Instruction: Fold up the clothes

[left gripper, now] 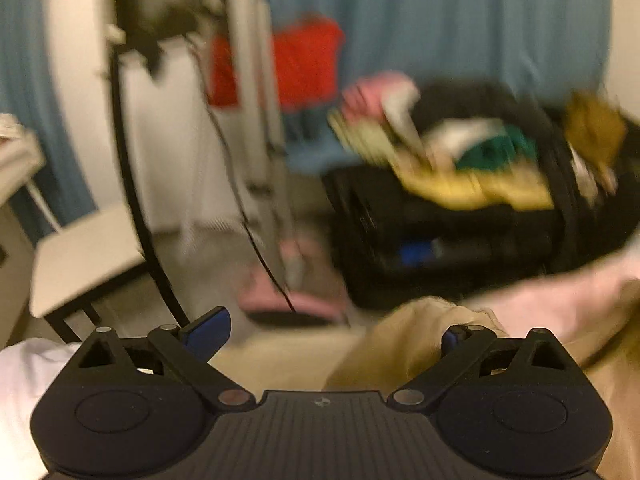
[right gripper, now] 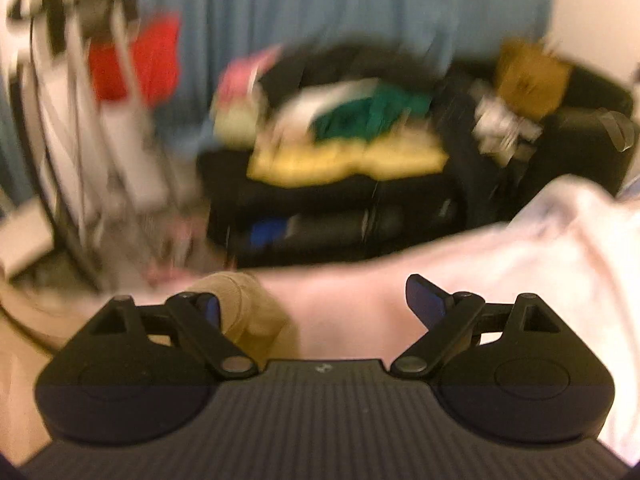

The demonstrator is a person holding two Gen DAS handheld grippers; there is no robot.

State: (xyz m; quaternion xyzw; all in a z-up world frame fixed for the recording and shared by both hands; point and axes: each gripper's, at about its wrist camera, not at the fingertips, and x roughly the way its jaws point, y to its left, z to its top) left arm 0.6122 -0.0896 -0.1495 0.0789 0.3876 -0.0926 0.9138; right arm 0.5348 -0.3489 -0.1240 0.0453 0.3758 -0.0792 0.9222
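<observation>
Both views are blurred by motion. A tan garment (left gripper: 408,344) lies bunched on a pale pink bed sheet (left gripper: 560,300), low in the left wrist view. My left gripper (left gripper: 332,336) is open, its right blue-padded finger touching the tan fabric and its left finger over bare surface. In the right wrist view the same tan garment (right gripper: 244,308) bulges up beside the left finger. My right gripper (right gripper: 316,304) is open too, with the pink sheet (right gripper: 360,300) showing between its fingers. Neither gripper holds cloth.
A black open suitcase (left gripper: 432,236) stands beyond the bed, piled with yellow, green, white and pink clothes (right gripper: 348,136). A red garment (left gripper: 308,64) hangs before blue curtains. White poles and a black cable (left gripper: 132,184) stand left, beside a low white table (left gripper: 84,268).
</observation>
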